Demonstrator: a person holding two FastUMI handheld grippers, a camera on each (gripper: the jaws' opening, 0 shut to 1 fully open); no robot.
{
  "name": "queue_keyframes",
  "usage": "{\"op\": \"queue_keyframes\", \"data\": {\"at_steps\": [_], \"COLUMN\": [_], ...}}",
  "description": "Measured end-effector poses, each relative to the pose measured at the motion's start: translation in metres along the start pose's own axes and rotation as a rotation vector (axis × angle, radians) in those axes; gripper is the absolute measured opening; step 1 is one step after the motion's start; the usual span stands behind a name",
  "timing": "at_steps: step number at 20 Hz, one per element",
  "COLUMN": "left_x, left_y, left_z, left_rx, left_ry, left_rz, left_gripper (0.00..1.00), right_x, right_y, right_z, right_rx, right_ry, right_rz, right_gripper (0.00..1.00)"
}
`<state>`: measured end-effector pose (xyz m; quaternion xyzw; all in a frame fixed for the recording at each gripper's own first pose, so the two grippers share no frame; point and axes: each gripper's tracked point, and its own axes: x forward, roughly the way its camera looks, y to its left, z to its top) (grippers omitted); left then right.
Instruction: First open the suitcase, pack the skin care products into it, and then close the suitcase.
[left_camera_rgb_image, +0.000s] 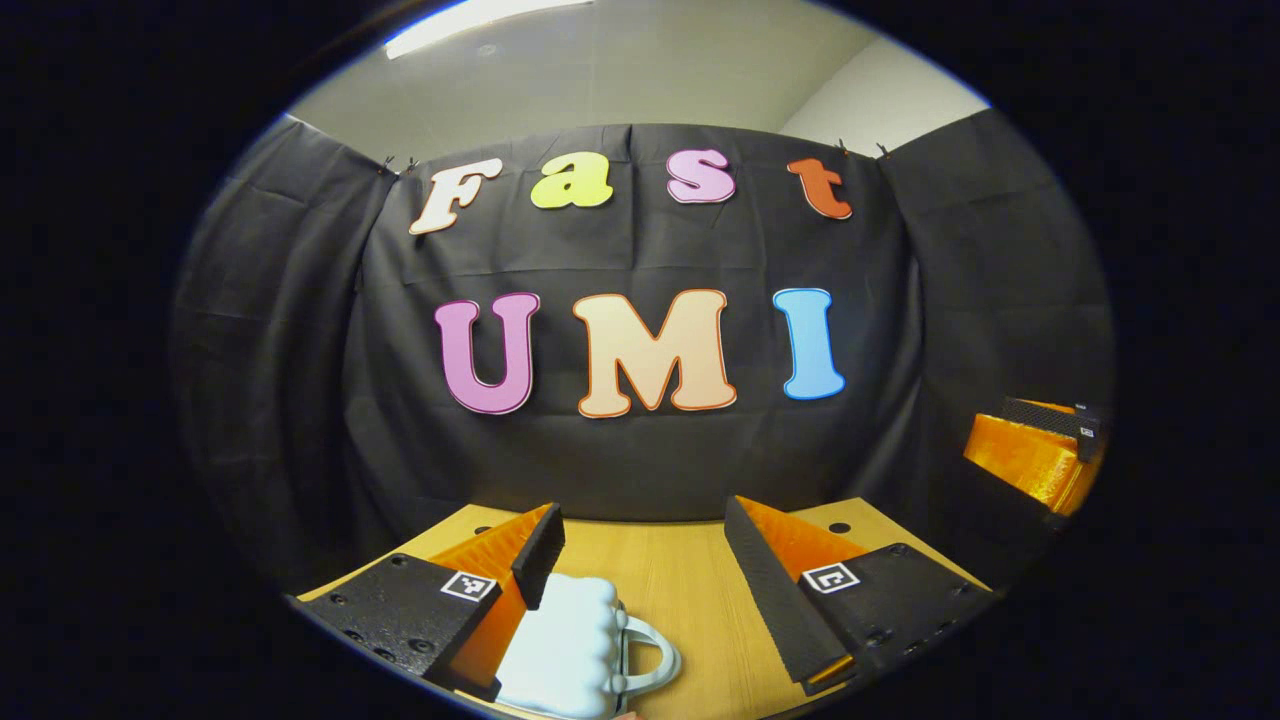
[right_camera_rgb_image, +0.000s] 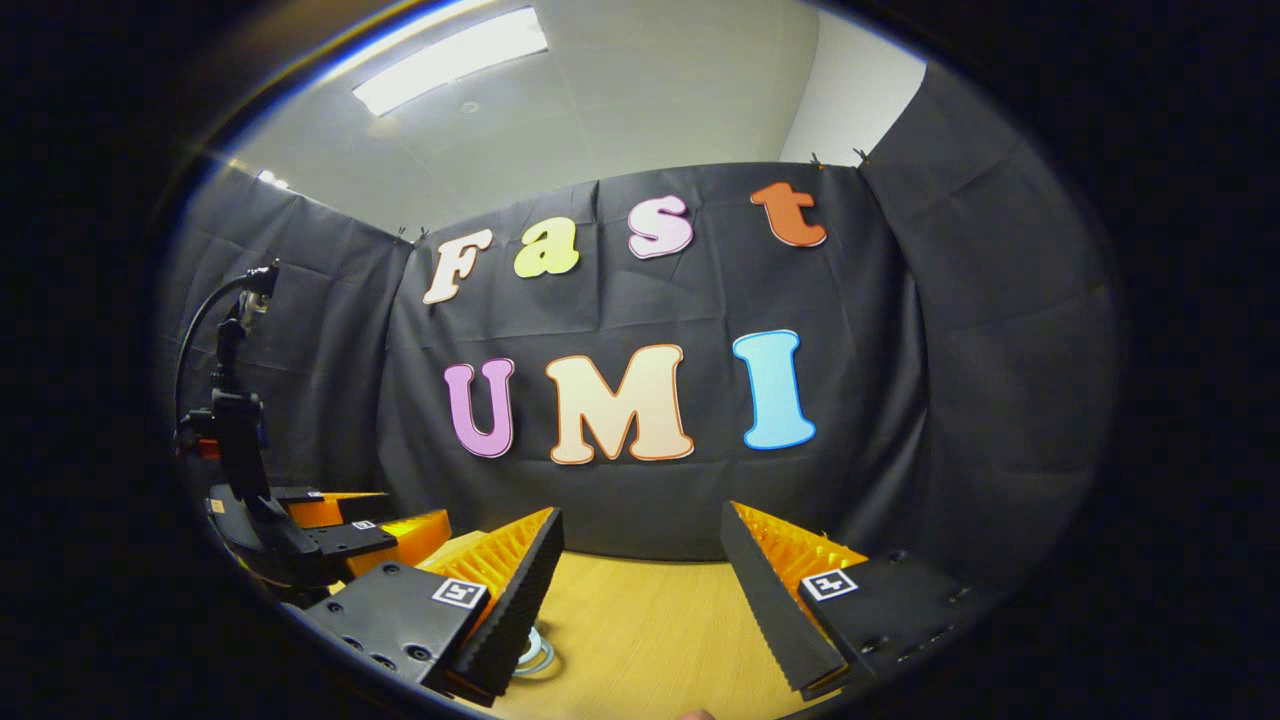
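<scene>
In the left gripper view, we are looking along our left gripper (left_camera_rgb_image: 640, 575). Its jaws are standing wide apart and holding nothing. A small white suitcase (left_camera_rgb_image: 560, 645) with a loop handle (left_camera_rgb_image: 650, 655) is lying on the wooden table (left_camera_rgb_image: 680, 590), low and a bit to the left, just beside the left finger. It looks closed to us. The handle is pointing toward the gap between the jaws, so this gripper is the near one. Open table is waiting ahead. Our right gripper (left_camera_rgb_image: 1035, 455) is hanging far off to the right.

In the right gripper view, the right gripper's jaws are also standing wide apart and empty. A bit of the suitcase handle is peeking out under the left finger. The left gripper is sitting off to the left. We are not seeing any skin care products yet.
</scene>
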<state>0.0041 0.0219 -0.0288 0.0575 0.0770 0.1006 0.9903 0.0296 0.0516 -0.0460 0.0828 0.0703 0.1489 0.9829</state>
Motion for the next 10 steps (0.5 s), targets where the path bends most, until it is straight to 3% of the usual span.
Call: {"op": "queue_keyframes", "data": {"at_steps": [9, 10], "left_x": [-0.017, -0.019], "left_y": [0.016, 0.017], "left_z": [0.024, 0.024], "left_rx": [-0.013, -0.008], "left_ry": [-0.059, -0.059], "left_rz": [-0.081, -0.084], "left_gripper": [0.95, 1.00], "right_x": [-0.036, -0.038], "right_y": [0.036, 0.040], "right_z": [0.033, 0.033], "right_rx": [-0.046, -0.045], "right_ry": [-0.093, -0.095], "right_rz": [-0.066, -0.068], "right_gripper": [0.98, 0.98]}}
